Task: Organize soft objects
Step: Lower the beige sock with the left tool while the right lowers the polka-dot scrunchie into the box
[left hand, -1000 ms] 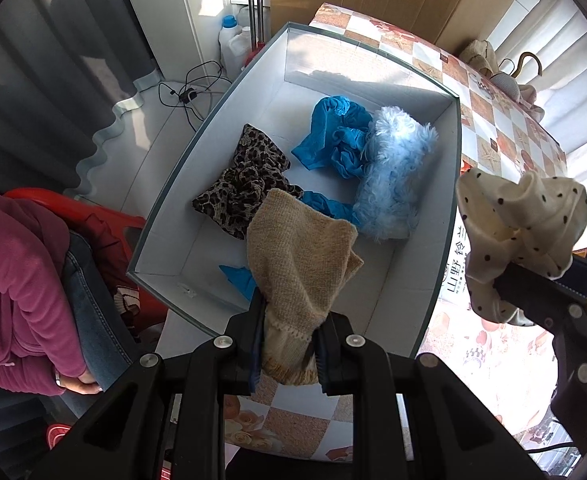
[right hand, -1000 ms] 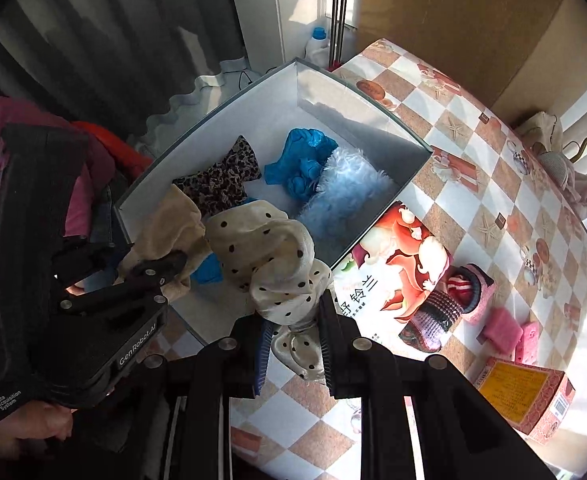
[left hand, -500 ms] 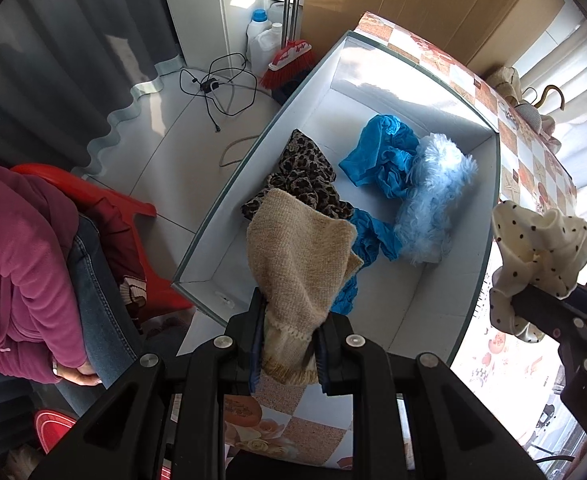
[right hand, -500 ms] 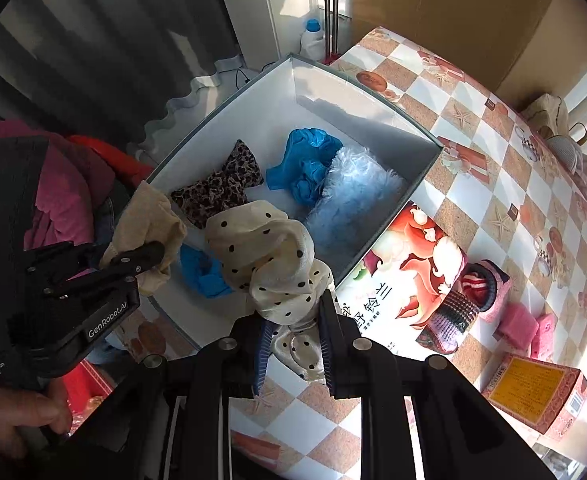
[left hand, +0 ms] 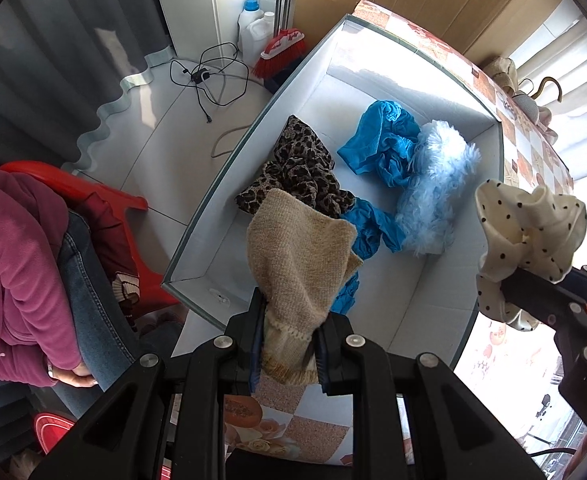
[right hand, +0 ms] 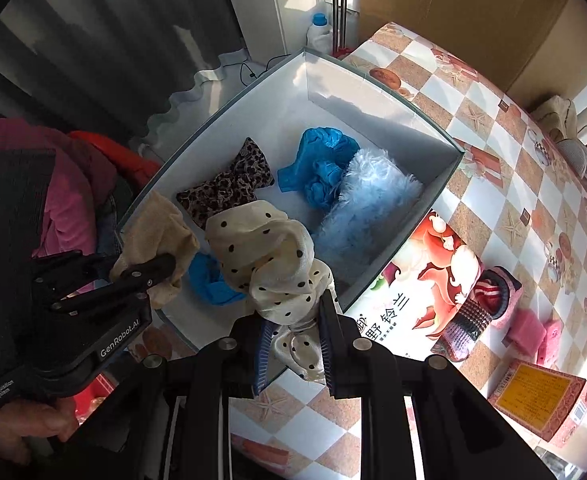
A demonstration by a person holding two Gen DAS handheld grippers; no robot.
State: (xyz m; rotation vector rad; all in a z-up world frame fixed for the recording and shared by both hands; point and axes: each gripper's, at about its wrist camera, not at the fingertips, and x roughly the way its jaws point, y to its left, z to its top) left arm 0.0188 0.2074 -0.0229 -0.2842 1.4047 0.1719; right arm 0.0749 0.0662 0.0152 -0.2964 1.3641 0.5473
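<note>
Beige knit cloth point(left hand: 299, 256) is pinched between the jaws of the left gripper point(left hand: 289, 334), held above the near end of the white box point(left hand: 213, 216). In the right wrist view that gripper's black body carries the print "GenRobot.AI" and a smaller label, "Data Acquisition System". The right gripper point(right hand: 293, 344) is clamped on a cream cloth with black polka dots point(right hand: 265, 252), which bunches up over the box's near corner.

Inside the box lie four soft things apart from the held ones: a leopard-print cloth point(left hand: 299, 168) toward the left wall, two bright blue cloths, one crumpled near the middle point(left hand: 381, 144) and one partly under the beige knit point(left hand: 367, 232), and a pale blue fluffy piece point(left hand: 433, 192) along the right wall, touching the far blue cloth.

The box stands on a bench point(right hand: 505, 200) covered in a checked orange-and-white sheet with starfish and fruit pictures. The box's outer side shows a crab picture with Chinese characters point(right hand: 385, 320), partly cut off. Just beside it on the bench sit a striped knit item point(right hand: 481, 300), two pink pieces point(right hand: 533, 328) and one orange carton point(right hand: 541, 404) whose text is too small to read.

On the floor beyond the box are a red brush head point(left hand: 281, 50), a black cable point(left hand: 213, 76) and two white plastic bottles point(left hand: 253, 28).
</note>
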